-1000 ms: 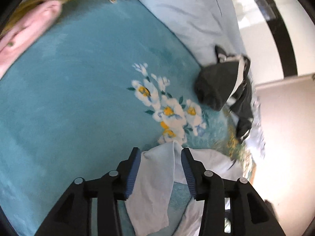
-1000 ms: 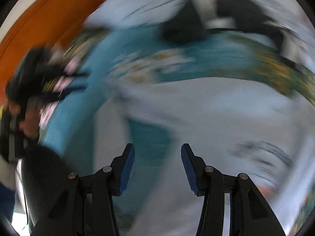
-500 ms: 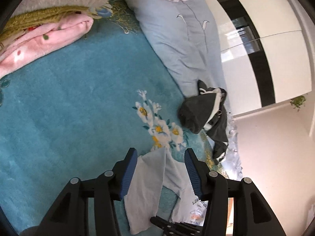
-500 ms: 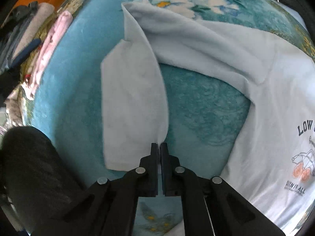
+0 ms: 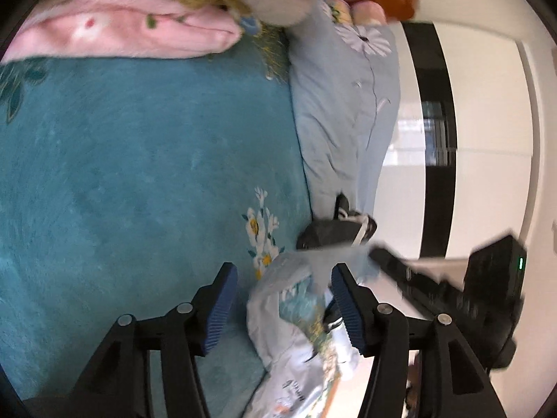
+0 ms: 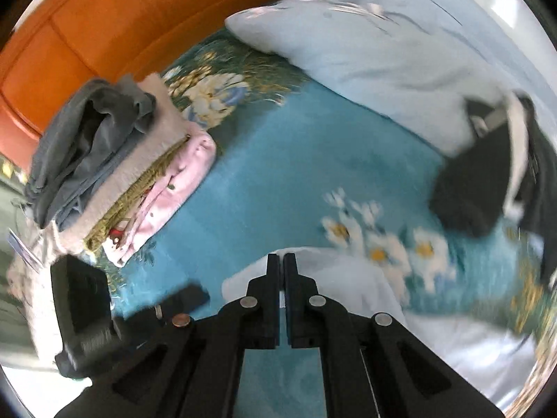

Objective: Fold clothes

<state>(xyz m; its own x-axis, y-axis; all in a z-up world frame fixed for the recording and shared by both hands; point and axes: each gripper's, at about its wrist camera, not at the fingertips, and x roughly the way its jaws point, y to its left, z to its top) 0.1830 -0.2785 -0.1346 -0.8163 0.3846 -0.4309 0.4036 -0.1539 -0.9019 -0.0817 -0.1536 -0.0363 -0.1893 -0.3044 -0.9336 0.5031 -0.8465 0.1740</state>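
A pale blue-white T-shirt [image 5: 289, 345] lies crumpled on the teal floral blanket [image 5: 139, 191]. My left gripper [image 5: 283, 296] is open and hovers above the shirt, touching nothing. My right gripper [image 6: 282, 261] is shut on an edge of the same shirt [image 6: 348, 278] and lifts it off the blanket. The right gripper also shows at the right of the left wrist view [image 5: 452, 296].
A stack of folded clothes [image 6: 118, 170] with a pink garment [image 5: 122, 31] at its base sits by the orange headboard [image 6: 87, 28]. A light blue pillow [image 6: 365, 41] and a black-and-white garment [image 6: 494, 174] lie at the blanket's far side.
My right gripper has lifted the shirt edge up and swung its view toward the headboard. My left gripper has stayed open and drawn back from the shirt, which has bunched up.
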